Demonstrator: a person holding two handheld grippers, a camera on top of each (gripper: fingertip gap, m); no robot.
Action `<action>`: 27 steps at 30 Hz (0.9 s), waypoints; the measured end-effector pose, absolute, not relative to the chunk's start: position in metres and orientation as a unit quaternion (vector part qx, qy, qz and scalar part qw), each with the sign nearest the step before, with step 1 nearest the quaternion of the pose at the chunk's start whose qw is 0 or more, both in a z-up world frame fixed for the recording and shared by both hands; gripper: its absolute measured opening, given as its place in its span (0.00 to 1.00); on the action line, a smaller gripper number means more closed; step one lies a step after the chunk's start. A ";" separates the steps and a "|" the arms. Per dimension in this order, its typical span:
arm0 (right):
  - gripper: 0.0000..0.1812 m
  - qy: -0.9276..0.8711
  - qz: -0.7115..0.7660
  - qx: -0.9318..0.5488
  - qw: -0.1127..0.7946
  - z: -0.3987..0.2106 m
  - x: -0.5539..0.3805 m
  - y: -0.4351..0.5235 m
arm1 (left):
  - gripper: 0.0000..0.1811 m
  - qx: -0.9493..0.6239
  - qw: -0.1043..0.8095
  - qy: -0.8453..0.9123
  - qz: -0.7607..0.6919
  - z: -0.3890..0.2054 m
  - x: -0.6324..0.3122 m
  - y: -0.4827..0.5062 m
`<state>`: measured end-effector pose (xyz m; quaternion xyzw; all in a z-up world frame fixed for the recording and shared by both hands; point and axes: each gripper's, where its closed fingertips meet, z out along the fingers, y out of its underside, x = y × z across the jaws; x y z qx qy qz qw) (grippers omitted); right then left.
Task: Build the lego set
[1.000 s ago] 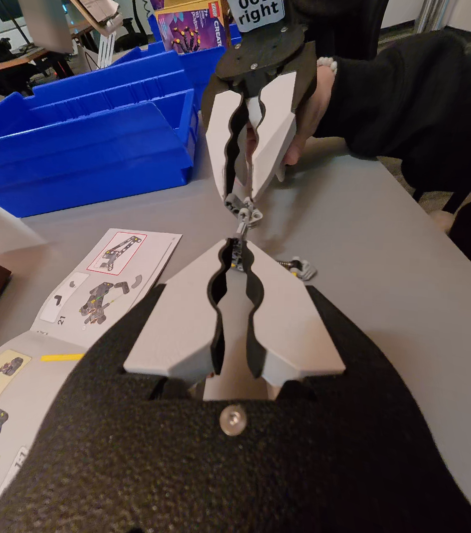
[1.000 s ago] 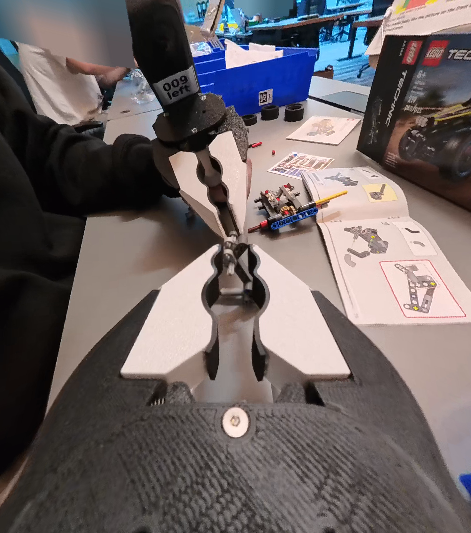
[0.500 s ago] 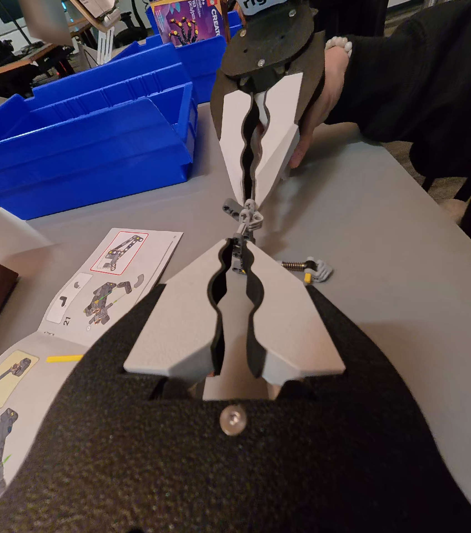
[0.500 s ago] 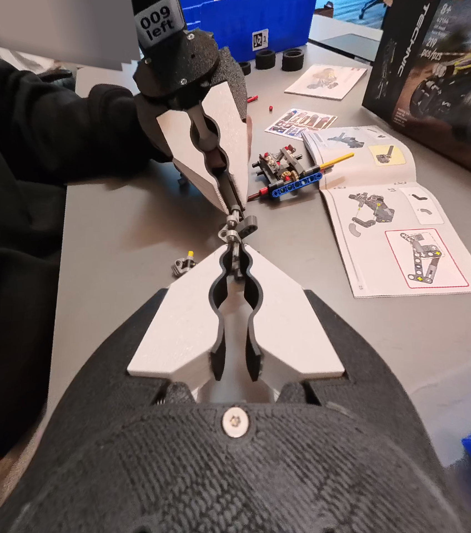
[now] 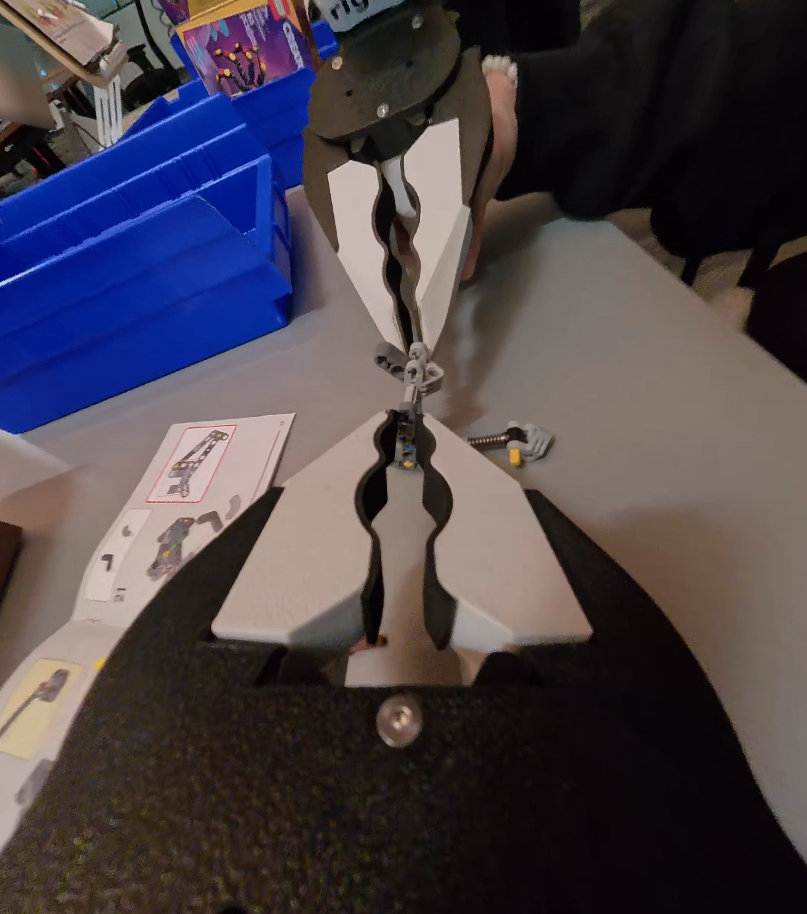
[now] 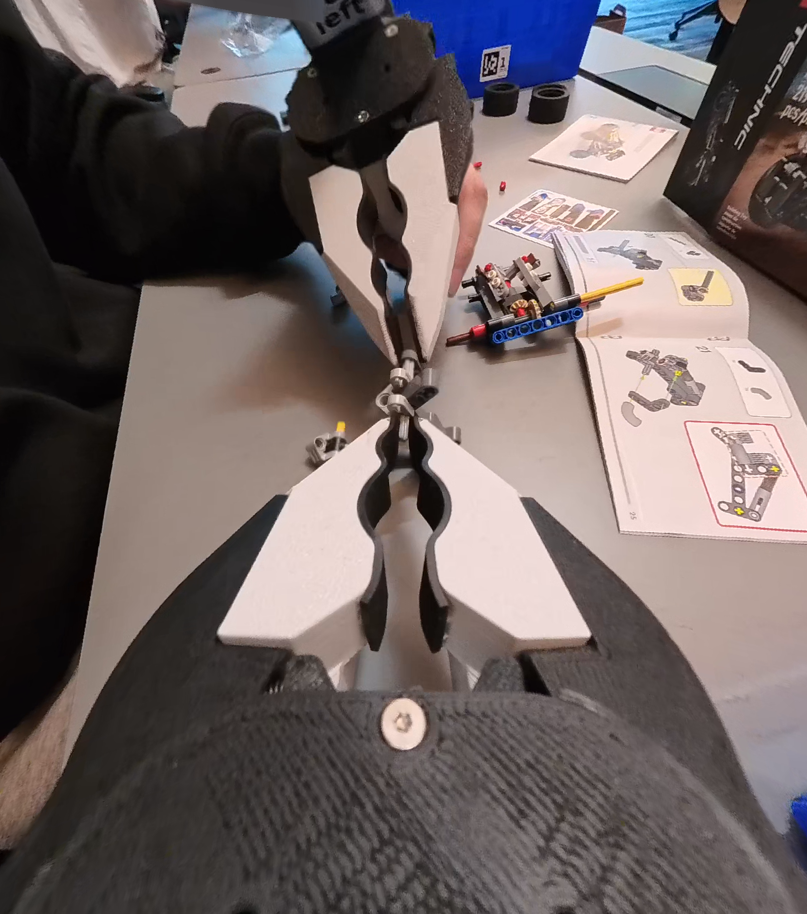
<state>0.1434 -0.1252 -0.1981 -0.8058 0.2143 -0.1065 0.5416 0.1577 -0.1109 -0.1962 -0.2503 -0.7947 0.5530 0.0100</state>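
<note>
A small grey lego assembly (image 5: pixel 414 371) of connectors on an axle hangs above the grey table (image 5: pixel 639 445), held between both grippers. My left gripper (image 5: pixel 404 423) is shut on its dark grey end. My right gripper (image 5: pixel 414 341) faces it from the far side, shut on the other end. In the right wrist view, my right gripper (image 6: pixel 404 428) pinches the light grey connector end of the assembly (image 6: pixel 404 395), and my left gripper (image 6: pixel 409 353) grips the axle end. A part-built chassis with a blue beam (image 6: pixel 520 301) lies to the right.
A grey shock piece with a spring and a yellow pin (image 5: pixel 515 440) lies on the table, also in the right wrist view (image 6: pixel 327 440). An open instruction booklet (image 6: pixel 688 395), the set's box (image 6: pixel 777 148), two tyres (image 6: pixel 500 99) and blue bins (image 5: pixel 119 277) surround the work area. Both grippers' tips are close together, under 4 cm apart.
The right gripper's jaws have closed onto the assembly. The two grippers have drawn slightly apart, so more of the assembly shows between them.
</note>
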 end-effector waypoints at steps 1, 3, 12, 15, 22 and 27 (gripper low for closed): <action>0.02 0.214 -0.106 -0.807 0.540 -0.199 0.143 -0.125 | 0.02 -0.241 0.025 -0.791 0.562 -0.195 0.157 -0.111; 0.02 0.212 -0.105 -0.809 0.538 -0.199 0.143 -0.124 | 0.02 -0.231 0.056 -0.790 0.565 -0.195 0.154 -0.109; 0.01 0.209 -0.098 -0.808 0.541 -0.199 0.144 -0.123 | 0.03 -0.240 0.038 -0.794 0.558 -0.197 0.154 -0.111; 0.01 0.213 -0.104 -0.806 0.542 -0.198 0.147 -0.123 | 0.02 -0.249 0.006 -0.799 0.548 -0.197 0.158 -0.112; 0.01 0.214 -0.115 -0.805 0.541 -0.198 0.153 -0.119 | 0.02 -0.274 -0.047 -0.819 0.502 -0.221 0.160 -0.116; 0.01 0.225 -0.109 -0.776 0.579 -0.185 0.153 -0.126 | 0.02 -0.250 -0.041 -0.794 0.552 -0.199 0.162 -0.119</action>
